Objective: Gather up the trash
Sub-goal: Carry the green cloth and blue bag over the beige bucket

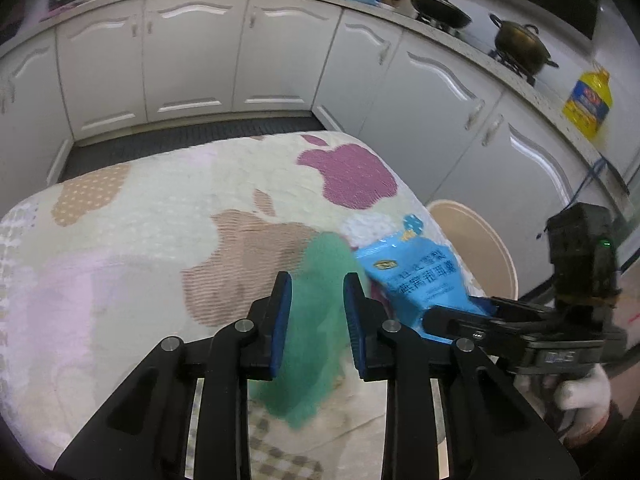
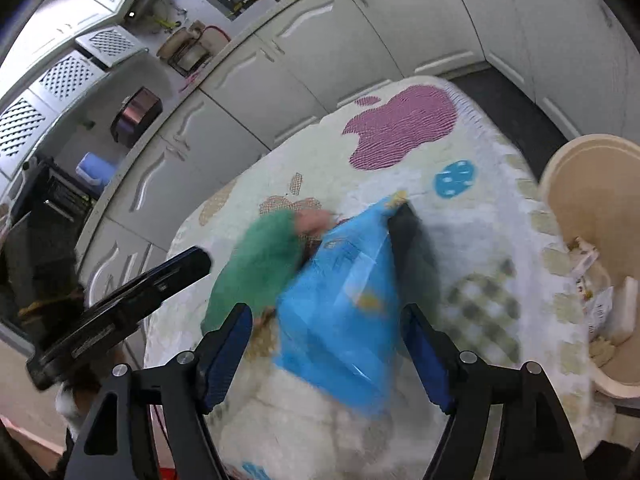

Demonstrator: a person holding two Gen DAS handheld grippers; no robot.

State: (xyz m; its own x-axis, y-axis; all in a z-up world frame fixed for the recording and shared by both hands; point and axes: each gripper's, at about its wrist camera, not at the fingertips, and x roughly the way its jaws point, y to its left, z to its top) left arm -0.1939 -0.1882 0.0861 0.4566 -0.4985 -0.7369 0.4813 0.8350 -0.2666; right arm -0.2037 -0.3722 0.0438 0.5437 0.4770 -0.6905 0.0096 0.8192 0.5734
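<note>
Blue crinkly plastic snack bag (image 2: 344, 316) blurred, on the patterned-cloth table (image 1: 160, 216), between right gripper (image 2: 326, 354) fingers spread wide | bag's lower end hidden in left view | left gripper (image 1: 316, 320) fingers narrowly apart, holding nothing | beige round bin (image 2: 592, 216) beside table, rim cut off

Legible text: little.
We note white Chinese characters on the blue packet (image 1: 416, 276), blurred; yellow bottle (image 1: 588, 100) label unreadable.

One blue wrapper (image 1: 416, 276), one beige bin (image 2: 596, 216) holding perhaps two scraps (image 2: 592, 280), two pots (image 1: 520, 46), one oil bottle (image 1: 588, 102)
</note>
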